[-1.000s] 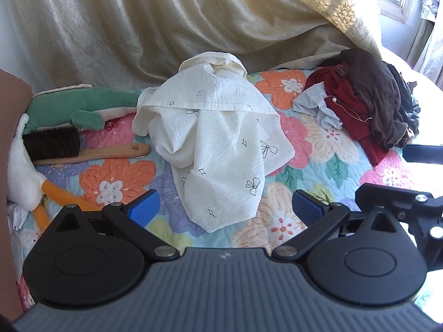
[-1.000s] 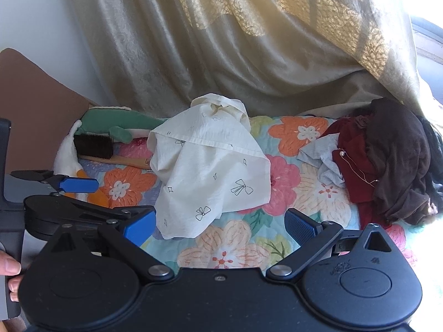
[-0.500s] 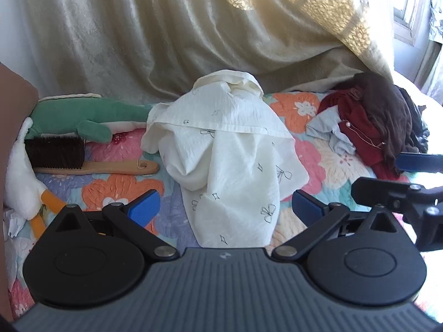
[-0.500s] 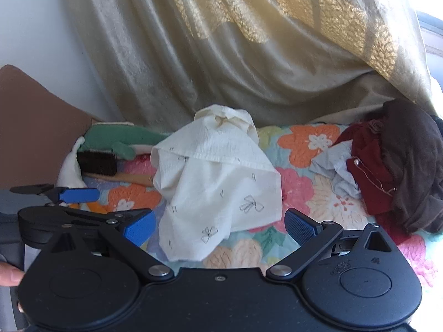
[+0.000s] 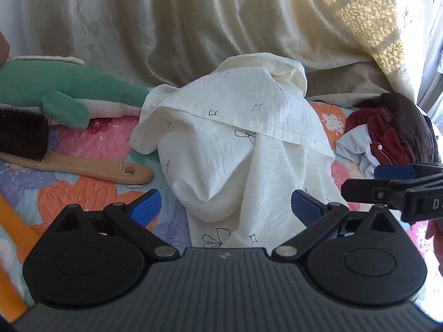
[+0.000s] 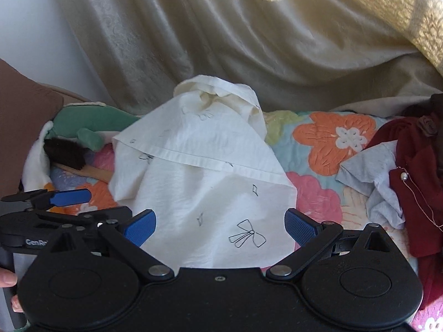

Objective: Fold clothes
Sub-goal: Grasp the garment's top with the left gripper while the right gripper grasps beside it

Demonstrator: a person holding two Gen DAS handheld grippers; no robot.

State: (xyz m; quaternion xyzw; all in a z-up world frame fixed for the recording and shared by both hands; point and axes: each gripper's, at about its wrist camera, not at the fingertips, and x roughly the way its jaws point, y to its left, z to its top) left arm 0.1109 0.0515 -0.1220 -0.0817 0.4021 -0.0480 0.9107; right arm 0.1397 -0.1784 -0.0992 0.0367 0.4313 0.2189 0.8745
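1. Your cream garment lies in a crumpled heap in the middle of the floral quilt, bunched high at the back near the curtain. It is thin, wrinkled cloth printed with small black bows and diamonds, and one stitched hem runs slantwise across the front.
2. Your left gripper has its blue fingers spread wide, one on each side of the garment's near fold, with nothing between them; whether the pads touch the cloth is hard to judge from this angle.
3. Your right gripper is likewise spread wide over the near edge of the same garment, grasping nothing.
4. Each gripper shows at the edge of the other's view, so the two sit close side by side.
5. To your left lie a wooden brush with dark bristles and, behind it, a green plush toy.
6. To your right sits a pile of other clothes: pale grey, dark red and brown pieces heaped together on the quilt.
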